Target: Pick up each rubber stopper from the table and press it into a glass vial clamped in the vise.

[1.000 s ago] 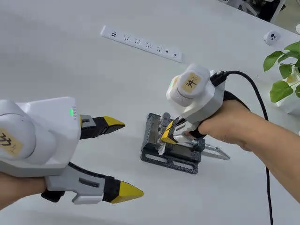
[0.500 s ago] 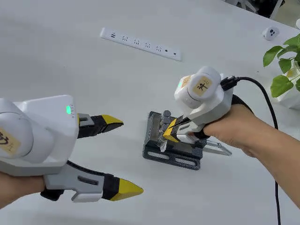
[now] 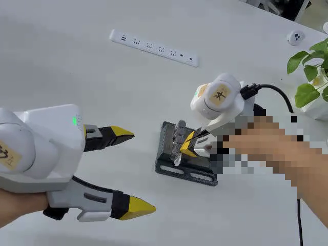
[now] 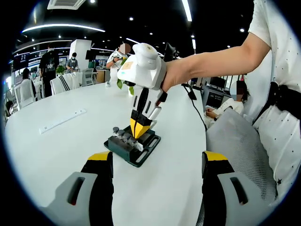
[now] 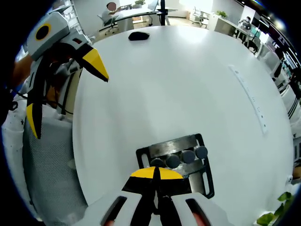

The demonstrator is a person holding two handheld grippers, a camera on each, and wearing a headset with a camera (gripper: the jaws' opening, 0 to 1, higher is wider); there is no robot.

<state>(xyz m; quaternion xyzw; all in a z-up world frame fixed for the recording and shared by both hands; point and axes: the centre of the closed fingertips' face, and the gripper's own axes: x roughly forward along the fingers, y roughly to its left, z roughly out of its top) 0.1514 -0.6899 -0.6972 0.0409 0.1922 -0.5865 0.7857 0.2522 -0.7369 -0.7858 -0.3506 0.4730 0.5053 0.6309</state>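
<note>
Your right gripper (image 3: 187, 147) has fingers pinched shut, tips down over the vise (image 3: 174, 167) with the row of stoppered vials (image 5: 187, 156) just beyond them, while your left gripper (image 3: 138, 171) gapes wide, well apart from it.

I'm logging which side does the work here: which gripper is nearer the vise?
Right. The right gripper has its shut tips at the top of the vise. The left gripper is open and apart from the vise, off to one side.
</note>
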